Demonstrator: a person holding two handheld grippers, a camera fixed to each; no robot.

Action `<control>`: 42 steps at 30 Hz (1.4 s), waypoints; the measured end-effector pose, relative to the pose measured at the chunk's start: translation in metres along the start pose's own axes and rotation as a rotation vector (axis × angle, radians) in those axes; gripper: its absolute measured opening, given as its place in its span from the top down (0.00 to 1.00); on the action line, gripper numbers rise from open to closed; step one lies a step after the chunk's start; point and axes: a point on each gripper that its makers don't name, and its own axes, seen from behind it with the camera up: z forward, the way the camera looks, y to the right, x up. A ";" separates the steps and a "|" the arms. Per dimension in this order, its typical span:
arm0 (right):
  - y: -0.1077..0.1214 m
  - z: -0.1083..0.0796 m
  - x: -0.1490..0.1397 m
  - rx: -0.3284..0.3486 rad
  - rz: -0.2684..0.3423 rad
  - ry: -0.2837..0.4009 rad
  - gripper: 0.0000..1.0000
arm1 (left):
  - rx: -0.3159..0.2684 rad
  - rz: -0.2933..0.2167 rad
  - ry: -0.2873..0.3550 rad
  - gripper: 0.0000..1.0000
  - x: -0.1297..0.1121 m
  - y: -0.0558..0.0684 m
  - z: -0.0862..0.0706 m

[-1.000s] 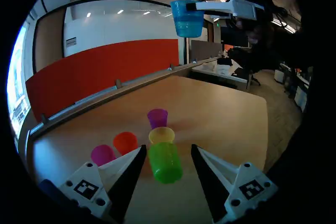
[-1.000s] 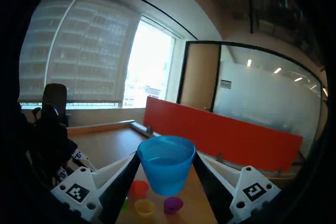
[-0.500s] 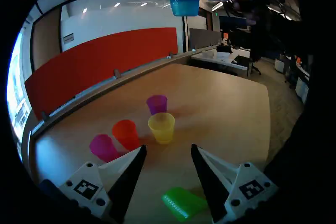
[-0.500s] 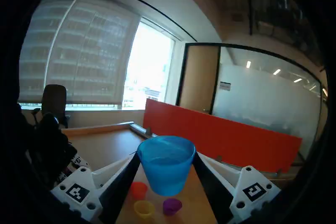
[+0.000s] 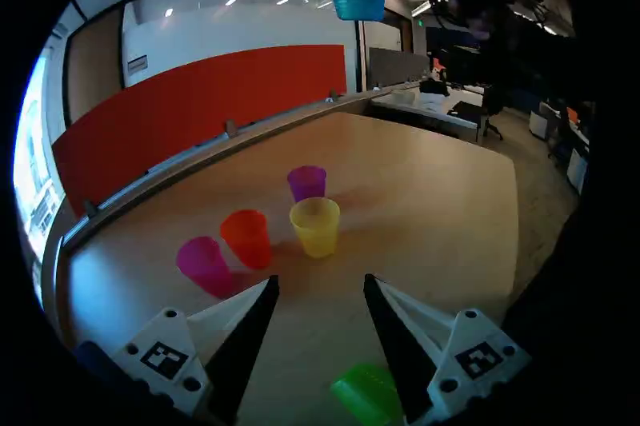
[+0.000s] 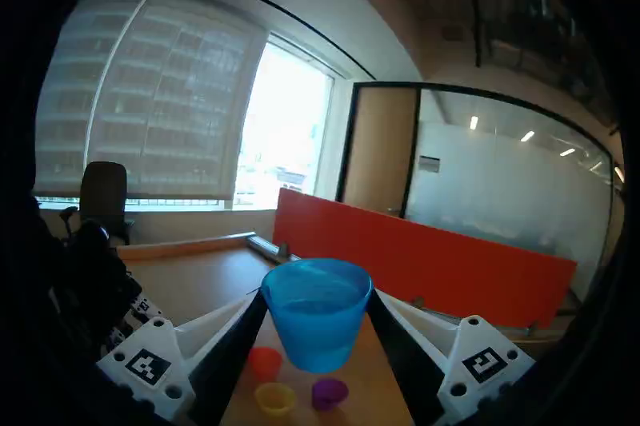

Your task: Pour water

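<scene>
Four cups (image 5: 315, 226) stand on the table (image 5: 432, 202), well below + ahead of my R gripper (image 6: 318, 296), which clamps the blue cup (image 6: 318, 334) of water upright (rim level). L gripper (image 5: 320, 277) gapes empty, nearer them.

A wooden counter (image 5: 432, 186) is bounded along its far edge by a red partition (image 5: 200, 106), behind which a frosted glass wall (image 5: 240, 34) is seen. In the right gripper view, a bright window (image 6: 284, 122) is flanked by lowered blinds (image 6: 136, 106), and a dark office chair (image 6: 102, 190) is set below them.
</scene>
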 end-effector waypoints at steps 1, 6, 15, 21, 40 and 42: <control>0.000 0.000 0.000 0.001 0.000 0.000 0.09 | 0.004 -0.005 0.001 0.22 0.000 -0.001 -0.001; -0.002 0.001 0.002 0.003 0.000 0.001 0.09 | 0.012 -0.029 -0.003 0.22 -0.007 -0.005 -0.006; -0.005 0.001 0.000 0.009 0.003 0.001 0.09 | -0.004 -0.014 -0.051 0.22 -0.035 0.007 -0.024; -0.010 0.000 -0.002 0.017 0.006 -0.004 0.09 | -0.020 -0.013 -0.084 0.22 -0.054 0.019 -0.034; -0.012 -0.012 -0.006 0.013 0.013 -0.016 0.09 | -0.166 0.101 -0.130 0.22 -0.067 0.079 -0.029; -0.012 -0.014 -0.006 0.011 0.013 -0.017 0.09 | -0.163 0.100 -0.127 0.22 -0.066 0.078 -0.027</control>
